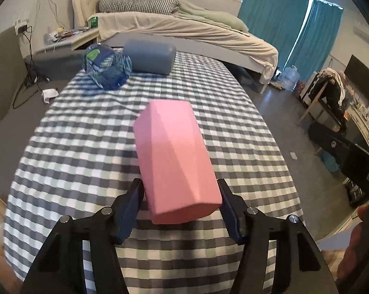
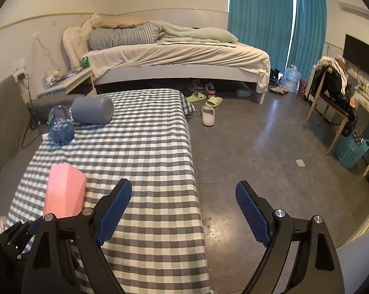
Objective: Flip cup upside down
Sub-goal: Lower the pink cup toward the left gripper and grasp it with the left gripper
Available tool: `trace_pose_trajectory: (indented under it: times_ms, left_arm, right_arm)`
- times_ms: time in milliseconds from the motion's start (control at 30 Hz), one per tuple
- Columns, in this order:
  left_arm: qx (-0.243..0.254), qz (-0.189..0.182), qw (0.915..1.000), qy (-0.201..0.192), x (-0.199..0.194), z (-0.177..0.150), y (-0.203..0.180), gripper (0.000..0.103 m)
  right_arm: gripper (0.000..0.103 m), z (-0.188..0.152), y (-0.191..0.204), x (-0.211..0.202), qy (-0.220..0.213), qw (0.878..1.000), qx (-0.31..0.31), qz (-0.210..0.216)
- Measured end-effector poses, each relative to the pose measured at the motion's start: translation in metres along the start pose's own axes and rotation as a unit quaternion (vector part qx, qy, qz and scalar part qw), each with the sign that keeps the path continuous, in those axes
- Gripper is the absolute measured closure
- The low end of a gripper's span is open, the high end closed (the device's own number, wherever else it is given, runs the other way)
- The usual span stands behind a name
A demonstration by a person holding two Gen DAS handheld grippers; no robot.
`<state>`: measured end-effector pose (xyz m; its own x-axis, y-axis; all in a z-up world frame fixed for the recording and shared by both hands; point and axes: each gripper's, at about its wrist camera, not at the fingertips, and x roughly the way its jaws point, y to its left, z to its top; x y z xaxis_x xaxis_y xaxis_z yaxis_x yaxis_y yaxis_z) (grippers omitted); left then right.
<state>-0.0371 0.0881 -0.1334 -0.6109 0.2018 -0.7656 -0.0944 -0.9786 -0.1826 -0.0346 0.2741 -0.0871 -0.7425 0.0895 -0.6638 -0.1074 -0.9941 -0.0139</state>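
A pink faceted cup (image 1: 174, 156) is held between the blue pads of my left gripper (image 1: 180, 188), lying tilted with its length pointing away from me, above the checked tablecloth (image 1: 86, 147). The jaws press its near end from both sides. In the right wrist view the same cup (image 2: 64, 191) shows at lower left, with the left gripper's black frame below it. My right gripper (image 2: 184, 196) is open and empty, hanging over the table's right edge and the floor.
A grey cylinder cup (image 1: 150, 57) and a blue plastic bottle (image 1: 107, 66) lie on their sides at the table's far end. Beyond are a bed (image 2: 174, 58), slippers (image 2: 207, 115) on the concrete floor, a chair (image 2: 331, 93) and a teal basket (image 2: 352, 152) at right.
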Motion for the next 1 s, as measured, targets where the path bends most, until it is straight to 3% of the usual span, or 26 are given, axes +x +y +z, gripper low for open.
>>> trace_pose_trajectory:
  times_ms: [467,1000]
  left_arm:
    - [0.017,0.012,0.9993,-0.032,-0.037,0.024,0.017,0.044]
    - [0.049,0.022,0.9981,-0.029,-0.015,0.038,0.01,0.045]
  right_arm:
    - [0.016,0.001,0.017,-0.01,-0.012,1.0,-0.021,0.004]
    - [0.016,-0.001,0.025,-0.01,-0.008,0.999,-0.032,0.009]
